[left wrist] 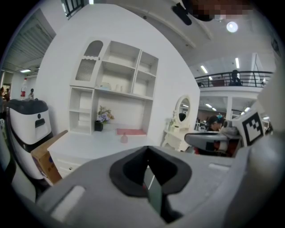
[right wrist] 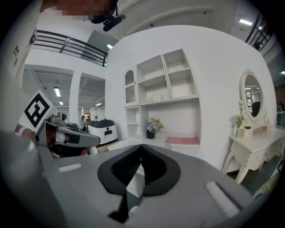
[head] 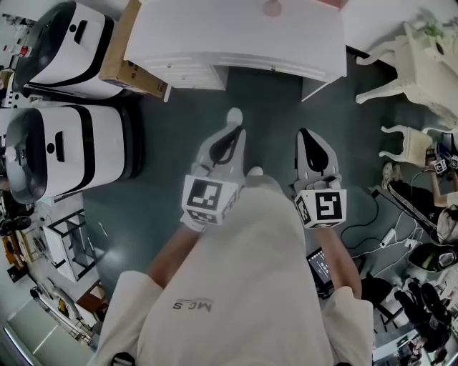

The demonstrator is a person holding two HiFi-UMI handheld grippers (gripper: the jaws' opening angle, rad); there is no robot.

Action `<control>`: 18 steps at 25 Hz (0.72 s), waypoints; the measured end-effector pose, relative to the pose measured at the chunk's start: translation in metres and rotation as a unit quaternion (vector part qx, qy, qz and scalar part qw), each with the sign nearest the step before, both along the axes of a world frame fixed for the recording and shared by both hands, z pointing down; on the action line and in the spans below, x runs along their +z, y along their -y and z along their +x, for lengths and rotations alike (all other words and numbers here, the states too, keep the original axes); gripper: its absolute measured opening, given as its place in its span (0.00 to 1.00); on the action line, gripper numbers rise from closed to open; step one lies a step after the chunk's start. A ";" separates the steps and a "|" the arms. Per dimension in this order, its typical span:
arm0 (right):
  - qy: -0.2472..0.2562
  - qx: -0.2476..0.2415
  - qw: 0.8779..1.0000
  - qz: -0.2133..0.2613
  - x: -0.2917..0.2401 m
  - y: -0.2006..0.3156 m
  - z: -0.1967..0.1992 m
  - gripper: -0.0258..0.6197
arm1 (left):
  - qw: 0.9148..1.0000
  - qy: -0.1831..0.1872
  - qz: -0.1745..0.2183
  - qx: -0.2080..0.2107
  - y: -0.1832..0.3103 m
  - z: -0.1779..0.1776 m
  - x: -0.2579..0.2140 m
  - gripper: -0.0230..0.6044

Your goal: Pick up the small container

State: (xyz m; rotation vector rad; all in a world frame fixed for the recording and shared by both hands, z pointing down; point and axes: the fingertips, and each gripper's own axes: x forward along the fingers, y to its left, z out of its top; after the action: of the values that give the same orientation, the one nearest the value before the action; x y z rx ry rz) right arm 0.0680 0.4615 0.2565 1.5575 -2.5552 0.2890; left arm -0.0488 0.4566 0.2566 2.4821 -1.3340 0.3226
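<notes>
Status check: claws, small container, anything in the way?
Left claw shut, empty. Right claw shut, empty. Small container on white desk ahead, untouched. No obstruction seen.

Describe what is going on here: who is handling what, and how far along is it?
A person stands facing a white desk with a two-jaw gripper in each hand. The left gripper and the right gripper both hang over the floor, short of the desk, with their jaws together and nothing between them. The small container, a pinkish piece, stands untouched on the desk top. The pick-up has not yet begun.
</notes>
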 end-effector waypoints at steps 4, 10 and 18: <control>-0.006 0.000 1.000 -0.007 0.004 0.051 0.000 0.02 | 1.000 -0.011 0.002 0.001 0.054 0.001 0.003 0.04; 0.000 0.022 0.999 -0.031 0.010 0.160 -0.007 0.02 | 1.000 -0.012 -0.001 0.022 0.164 -0.003 0.011 0.04; -0.006 0.048 0.998 -0.044 -0.007 0.315 -0.035 0.02 | 0.999 -0.020 -0.017 0.045 0.325 -0.040 -0.003 0.04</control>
State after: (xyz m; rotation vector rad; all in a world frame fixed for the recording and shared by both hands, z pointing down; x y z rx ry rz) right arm 0.0328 0.1463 0.2492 1.6453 -2.4273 0.3961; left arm -0.0892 0.1313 0.2534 2.5110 -1.1947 0.3100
